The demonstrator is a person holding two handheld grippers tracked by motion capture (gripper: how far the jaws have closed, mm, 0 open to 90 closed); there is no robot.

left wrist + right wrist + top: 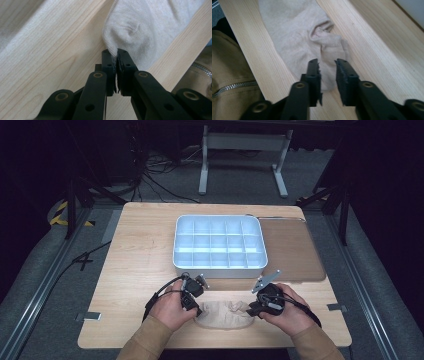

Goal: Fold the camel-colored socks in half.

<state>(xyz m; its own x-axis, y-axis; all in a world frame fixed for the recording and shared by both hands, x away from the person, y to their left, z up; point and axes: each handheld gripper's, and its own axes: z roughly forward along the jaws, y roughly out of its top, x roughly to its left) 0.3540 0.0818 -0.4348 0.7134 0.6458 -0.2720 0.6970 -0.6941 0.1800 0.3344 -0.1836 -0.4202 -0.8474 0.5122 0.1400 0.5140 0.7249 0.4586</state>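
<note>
near edge of the wooden table (pixel 135 250), in front of the white tray (pixel 219 265): a beige sock (pixel 222 316), soft, thin, bunched in the middle. left gripper (pixel 116 56) pinched tight on one end, likely to pull it flat. right gripper (pixel 327 65) part open over the cuff end (fabric between the jaws, not squeezed yet).

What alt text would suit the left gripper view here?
The left gripper is shut on the edge of a beige sock, pinching a fold of fabric between its black jaws. The sock lies on a light wooden table.
</note>
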